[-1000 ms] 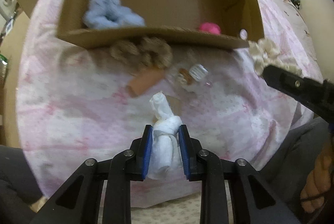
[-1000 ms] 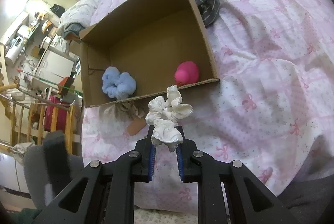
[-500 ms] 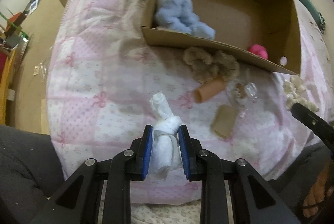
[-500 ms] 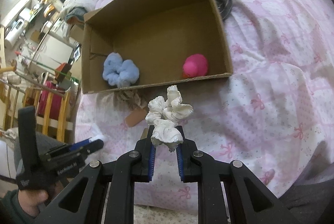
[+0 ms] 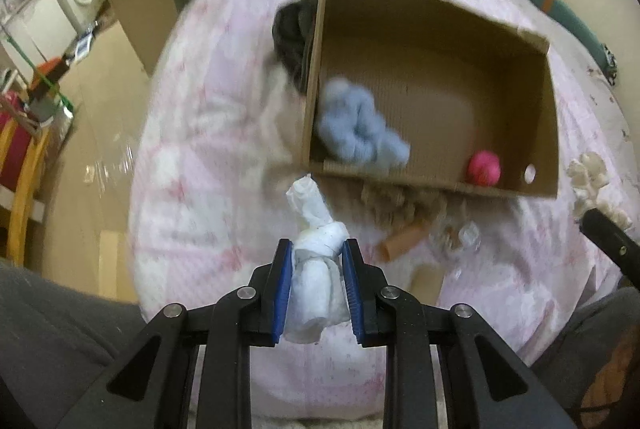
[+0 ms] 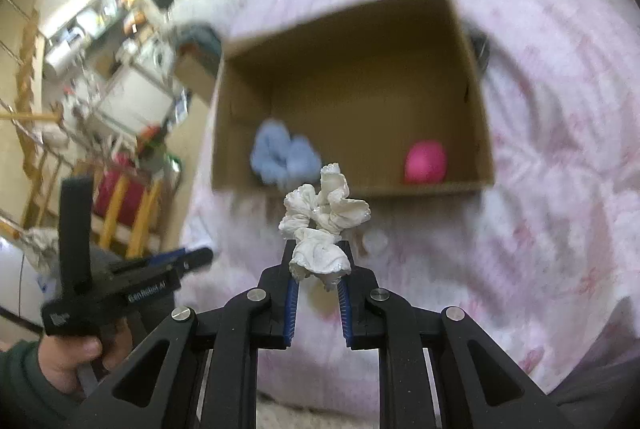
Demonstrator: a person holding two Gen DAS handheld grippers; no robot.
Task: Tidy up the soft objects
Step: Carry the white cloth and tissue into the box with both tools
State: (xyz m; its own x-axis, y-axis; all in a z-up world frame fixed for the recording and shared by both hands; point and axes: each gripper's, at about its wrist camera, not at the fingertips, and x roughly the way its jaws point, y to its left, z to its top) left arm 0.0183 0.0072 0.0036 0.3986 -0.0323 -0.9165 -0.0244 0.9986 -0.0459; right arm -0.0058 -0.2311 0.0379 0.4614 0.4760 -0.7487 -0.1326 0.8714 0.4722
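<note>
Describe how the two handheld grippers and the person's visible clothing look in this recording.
Both the left gripper and right gripper have matte black angular linkage arms with silver rivets and ribbed blue finger pads. The left one's black body carries pale lettering. A dark green sleeve shows at the left hand.

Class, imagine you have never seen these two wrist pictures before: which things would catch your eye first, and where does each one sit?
First, the two white soft things held up close: a knotted white cloth clamped in the left gripper, and a frilly white scrunchie pinched in the right gripper. Beyond them an open cardboard box lies on the pink bedcover, with a fluffy blue bundle in one near corner and a bright pink ball in the other.
</note>
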